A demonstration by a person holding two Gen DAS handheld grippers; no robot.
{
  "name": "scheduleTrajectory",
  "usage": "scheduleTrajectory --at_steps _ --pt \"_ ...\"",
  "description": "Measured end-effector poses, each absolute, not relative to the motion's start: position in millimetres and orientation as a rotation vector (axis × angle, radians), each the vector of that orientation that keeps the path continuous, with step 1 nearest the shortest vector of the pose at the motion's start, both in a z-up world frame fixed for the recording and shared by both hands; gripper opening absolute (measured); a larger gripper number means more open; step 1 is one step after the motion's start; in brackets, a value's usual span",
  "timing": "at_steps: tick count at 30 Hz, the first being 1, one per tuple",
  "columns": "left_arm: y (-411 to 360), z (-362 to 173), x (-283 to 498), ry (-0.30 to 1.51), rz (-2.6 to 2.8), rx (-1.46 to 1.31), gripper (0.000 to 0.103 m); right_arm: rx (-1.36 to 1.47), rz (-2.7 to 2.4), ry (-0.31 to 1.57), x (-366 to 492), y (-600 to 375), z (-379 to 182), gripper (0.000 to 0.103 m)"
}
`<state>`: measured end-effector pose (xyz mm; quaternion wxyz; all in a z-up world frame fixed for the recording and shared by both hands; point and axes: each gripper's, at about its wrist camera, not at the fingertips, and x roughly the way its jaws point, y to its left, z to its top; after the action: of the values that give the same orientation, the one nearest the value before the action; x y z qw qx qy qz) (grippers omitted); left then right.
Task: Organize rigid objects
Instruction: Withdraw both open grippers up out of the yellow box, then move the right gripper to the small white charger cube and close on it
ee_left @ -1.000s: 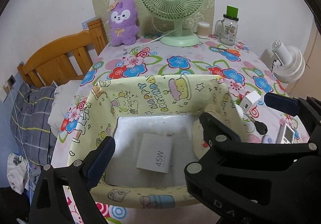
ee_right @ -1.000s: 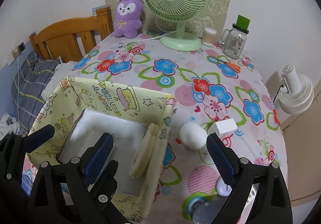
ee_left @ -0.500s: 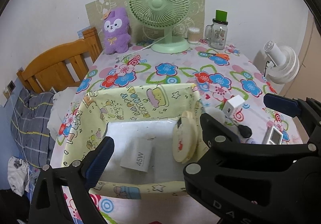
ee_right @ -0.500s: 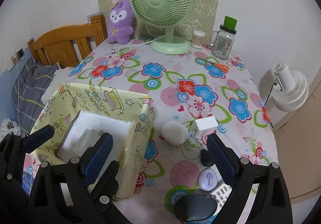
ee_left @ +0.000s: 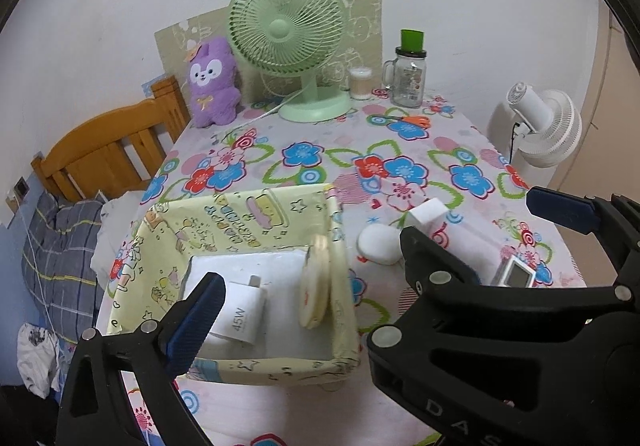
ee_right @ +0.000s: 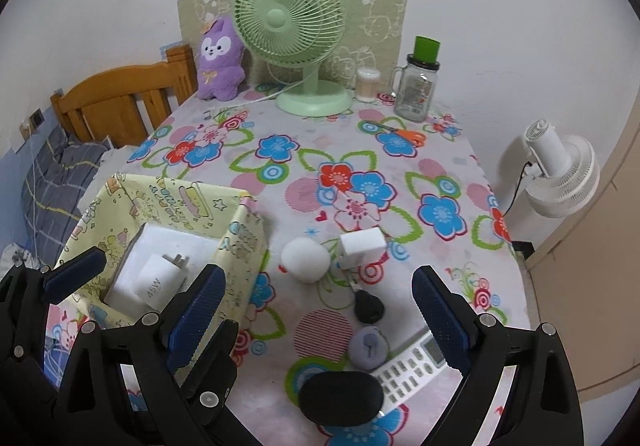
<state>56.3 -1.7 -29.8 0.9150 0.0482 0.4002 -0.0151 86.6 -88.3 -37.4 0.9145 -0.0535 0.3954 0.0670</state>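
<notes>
A yellow cartoon-print fabric box point(ee_left: 256, 214) point(ee_right: 176, 194) stands at the table's front left. Inside lie a white 45W charger point(ee_left: 242, 312) point(ee_right: 160, 278) and a round cream compact point(ee_left: 316, 282) leaning on the right wall. To the box's right lie a white oval case point(ee_right: 306, 258) point(ee_left: 378, 244), a white cube adapter point(ee_right: 362, 244) point(ee_left: 428, 214), a black key fob point(ee_right: 368, 308), a grey round case point(ee_right: 368, 346), a white remote point(ee_right: 412, 366) and a black oval case point(ee_right: 340, 398). My left gripper point(ee_left: 304, 278) is open and empty above the box. My right gripper point(ee_right: 320, 298) is open and empty above the loose items.
At the back stand a green desk fan point(ee_right: 296, 30), a purple plush point(ee_right: 222, 58), a small jar point(ee_right: 368, 84) and a glass mug jar with a green lid point(ee_right: 418, 86). Orange scissors point(ee_right: 408, 134) lie nearby. A white floor fan point(ee_right: 560, 174) stands right, a wooden bed frame point(ee_right: 120, 102) left.
Both grippers have drawn back and up from the box, both staying open. The box now looks smaller, and the loose items to its right have come into view.
</notes>
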Motion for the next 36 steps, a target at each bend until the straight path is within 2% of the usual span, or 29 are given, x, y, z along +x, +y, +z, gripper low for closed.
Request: scheduleTrajectory --at_steps 20,36 --pt "-58 -24 50 0.811 -0.082 0.12 0.1 -0.08 0.106 0.799 74 -145 -32 0.096" --pt "-99 -40 66 0.836 -0.085 0.115 0.1 -0.066 0.096 0.823 89 -187 -49 0.096"
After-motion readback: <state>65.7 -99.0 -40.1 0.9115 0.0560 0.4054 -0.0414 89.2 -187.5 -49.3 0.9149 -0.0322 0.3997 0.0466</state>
